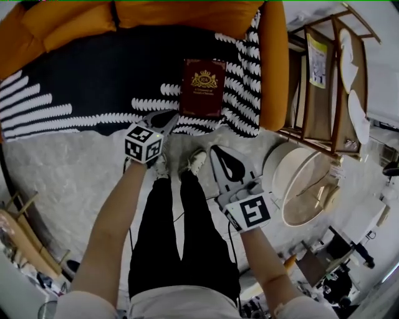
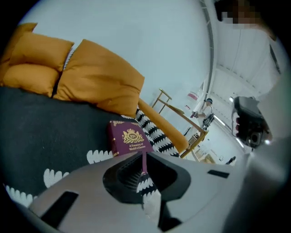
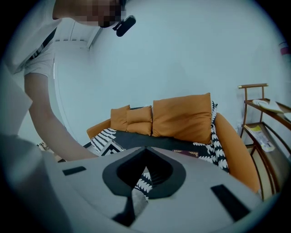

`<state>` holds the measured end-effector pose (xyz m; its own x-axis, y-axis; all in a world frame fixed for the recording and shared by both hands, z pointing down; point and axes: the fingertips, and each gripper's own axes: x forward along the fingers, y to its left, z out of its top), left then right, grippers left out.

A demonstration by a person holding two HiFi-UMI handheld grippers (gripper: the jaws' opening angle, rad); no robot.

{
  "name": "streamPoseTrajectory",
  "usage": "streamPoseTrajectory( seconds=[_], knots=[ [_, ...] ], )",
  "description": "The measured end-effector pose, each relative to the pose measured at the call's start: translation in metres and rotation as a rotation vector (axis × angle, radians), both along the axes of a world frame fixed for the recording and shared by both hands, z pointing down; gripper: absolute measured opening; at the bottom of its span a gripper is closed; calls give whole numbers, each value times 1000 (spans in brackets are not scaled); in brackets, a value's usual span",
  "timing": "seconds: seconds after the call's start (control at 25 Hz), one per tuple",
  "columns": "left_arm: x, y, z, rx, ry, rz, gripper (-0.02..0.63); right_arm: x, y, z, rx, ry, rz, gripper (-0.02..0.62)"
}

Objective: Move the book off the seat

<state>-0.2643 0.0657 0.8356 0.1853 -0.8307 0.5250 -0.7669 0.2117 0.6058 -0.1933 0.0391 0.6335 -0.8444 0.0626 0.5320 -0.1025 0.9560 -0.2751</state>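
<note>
Here, a maroon book [image 1: 202,87] lies flat on the black-and-white throw [image 1: 93,75] covering the orange sofa [image 1: 187,12] seat, near one armrest [image 1: 273,62]. The left gripper [image 1: 171,115], jaws together and empty, hovers just short of the book's near corner. The right gripper [image 1: 216,150], jaws likewise together, hangs over the floor [image 1: 62,168] beside the person's shoes [image 1: 196,161].

Book [image 1: 203,87]: matt maroon cover with shiny gold stamping. Throw [image 1: 93,75]: soft black-and-white cloth; cushions [image 3: 182,116]: orange woven cloth. Rack [image 1: 324,75]: bare pale wood; left gripper [image 1: 174,114] and right gripper [image 1: 215,149]: smooth matt grey plastic.
</note>
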Motion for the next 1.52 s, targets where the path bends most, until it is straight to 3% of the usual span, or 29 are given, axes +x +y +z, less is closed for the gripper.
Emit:
streamPoseTrajectory(
  seconds=[0.08, 0.16, 0.24, 0.48, 0.64, 0.84, 1.12, 1.32, 1.52],
  knots=[
    [-4, -7, 26, 6, 94, -49, 46, -3, 4, 13, 0, -1, 18, 21],
    [-8, -12, 50, 15, 188, -117, 150, -3, 8, 26, -6, -1, 33, 21],
    [-8, -16, 72, 23, 256, -167, 213, 0, 11, 39, -5, 10, 35, 21],
    [3, -19, 122, -14, 388, -131, 363, 16, 13, 68, 2, 53, 59, 21],
    [7, -26, 128, 6, 512, -125, 373, 23, 22, 83, -16, 66, 85, 21],
    [9, -23, 114, 85, 599, -132, 373, 25, 34, 91, -55, 77, 105, 21],
    [19, -26, 109, 102, 604, -109, 372, 31, 25, 93, -57, 90, 115, 21],
    [51, -35, 112, 86, 639, -54, 372, 32, 18, 95, -52, 92, 110, 21],
    [59, -63, 129, 76, 689, -158, 364, 38, 17, 104, -59, 105, 101, 21]
  ],
)
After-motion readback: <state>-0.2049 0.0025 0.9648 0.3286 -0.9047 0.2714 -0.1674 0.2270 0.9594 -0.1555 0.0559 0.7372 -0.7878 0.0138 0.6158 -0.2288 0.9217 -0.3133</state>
